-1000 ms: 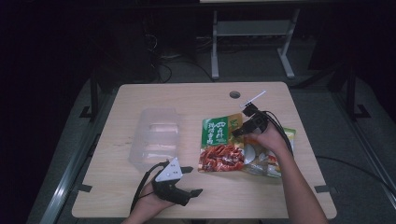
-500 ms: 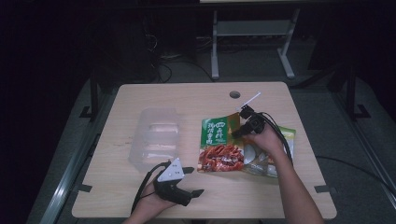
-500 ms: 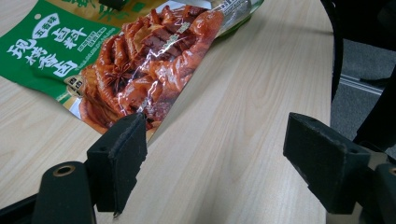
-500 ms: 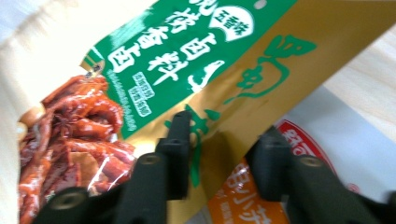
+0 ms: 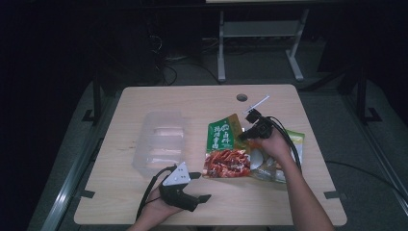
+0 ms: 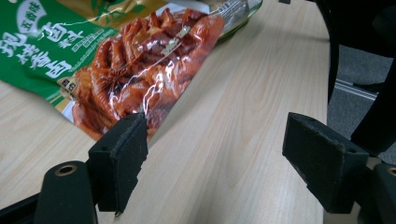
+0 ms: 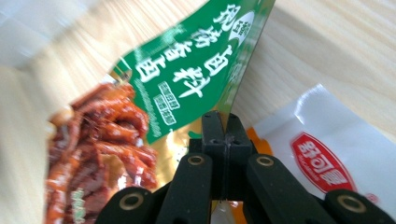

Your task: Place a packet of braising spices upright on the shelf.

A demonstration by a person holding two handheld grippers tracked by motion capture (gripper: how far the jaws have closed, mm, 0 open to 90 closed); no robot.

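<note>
I am pinching the green snack pouch (image 5: 226,148) with the right gripper (image 5: 246,131): its fingers (image 7: 219,135) have just been closing and are now clamping together on the pouch's right edge, near its upper corner (the right gripper view shows that edge pinched between them). The pouch is lying near the middle of the tabletop (image 5: 192,103), overlapping a second, paler packet (image 5: 284,159) on its right. That corner is looking slightly raised, though I cannot tell for certain.

The left gripper (image 5: 197,188) is resting near the front edge, fingers (image 6: 119,165) standing wide apart with nothing between them, pointing toward the pouch's lower left corner.

Step in hand, as I am reading it: securing the pouch for a lift. The clear plastic container (image 5: 161,144) to its left looks like the likely destination.

Next move is calling for a slow lift, since a thin foil edge may slip, and for care not to drag the paler packet along.
</note>
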